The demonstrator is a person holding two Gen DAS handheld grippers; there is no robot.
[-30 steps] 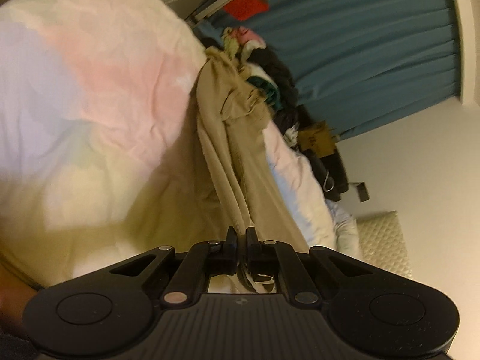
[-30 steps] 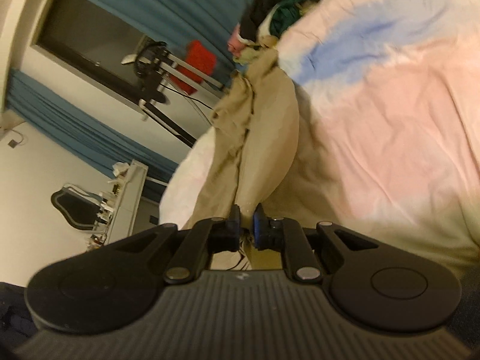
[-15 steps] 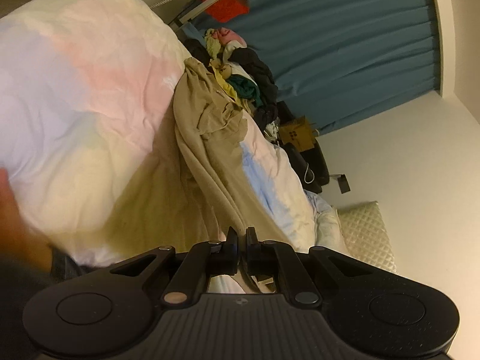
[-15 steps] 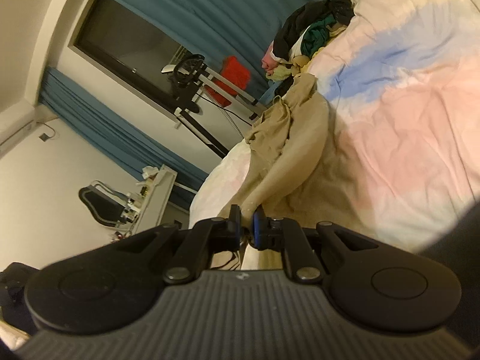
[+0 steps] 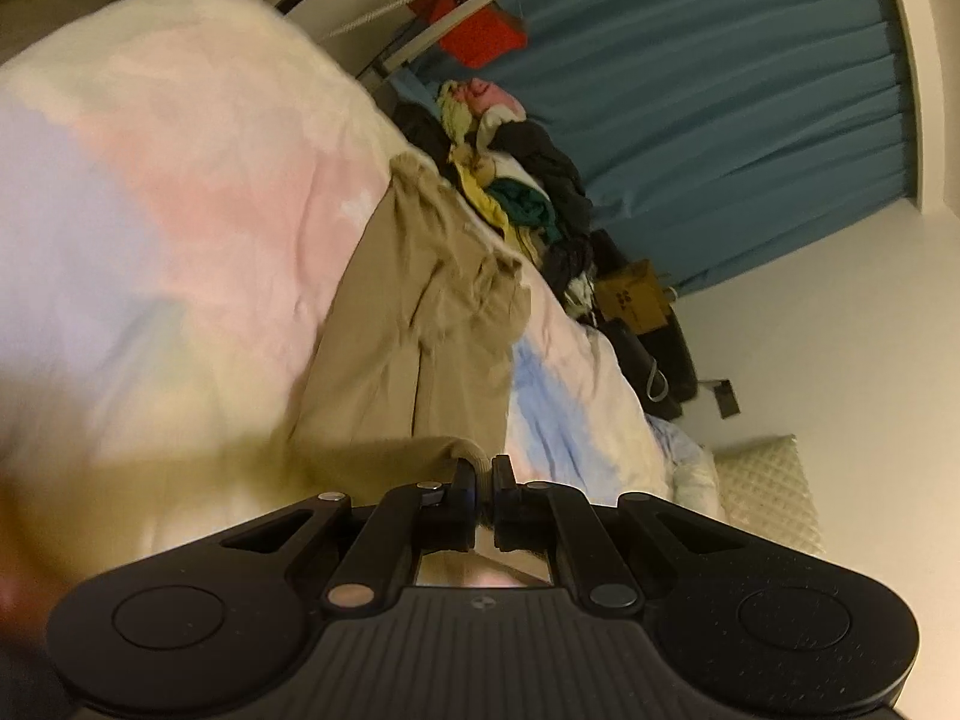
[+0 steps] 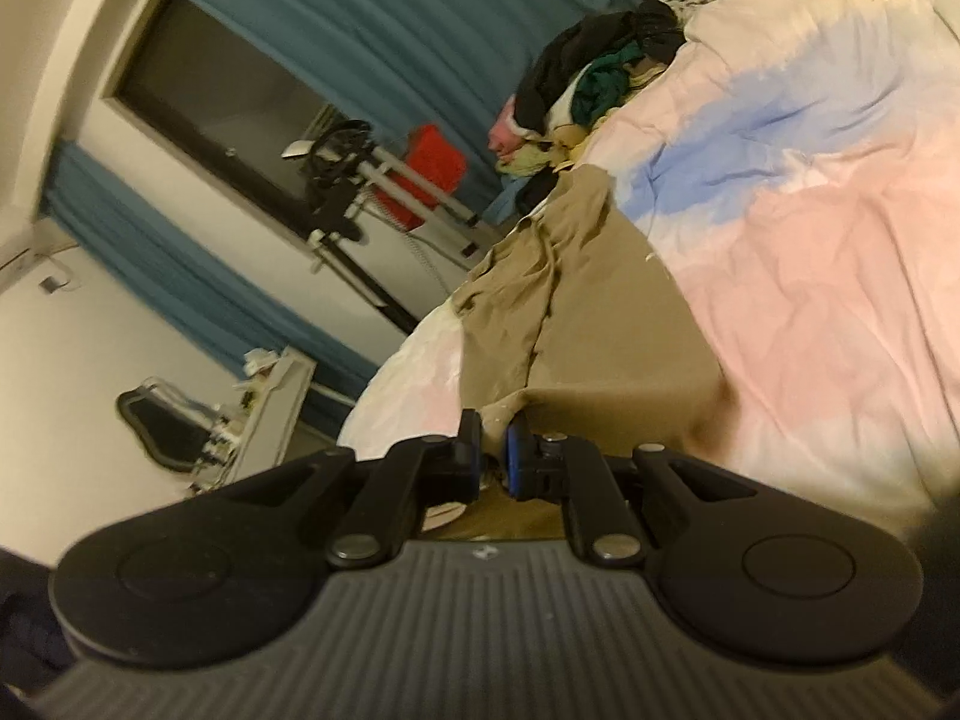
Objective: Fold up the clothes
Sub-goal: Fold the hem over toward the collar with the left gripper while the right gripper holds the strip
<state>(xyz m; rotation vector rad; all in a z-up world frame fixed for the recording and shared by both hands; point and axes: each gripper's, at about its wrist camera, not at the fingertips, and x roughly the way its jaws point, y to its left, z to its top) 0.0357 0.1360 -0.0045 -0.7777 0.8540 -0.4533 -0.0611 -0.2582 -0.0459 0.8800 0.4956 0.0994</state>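
A tan garment (image 5: 414, 324) lies stretched along a bed with a pastel pink, blue and cream duvet (image 5: 180, 192). Its far end is bunched, its near part spread fairly flat. My left gripper (image 5: 483, 468) is shut on the near ribbed hem of the tan garment. In the right wrist view the same tan garment (image 6: 594, 330) runs from the far edge of the bed toward me, and my right gripper (image 6: 494, 438) is shut on its other near corner. The cloth hangs taut between both grips and the bed.
A heap of mixed clothes (image 5: 516, 180) sits at the far end of the bed, in front of teal curtains (image 5: 720, 90). A drying rack with a red item (image 6: 420, 174) stands by the wall. A quilted pillow (image 5: 768, 492) lies at the right.
The garment has been drawn toward me and now lies flatter and wider on the duvet. Both grippers stayed shut on its near edge; the views swung and settled lower.
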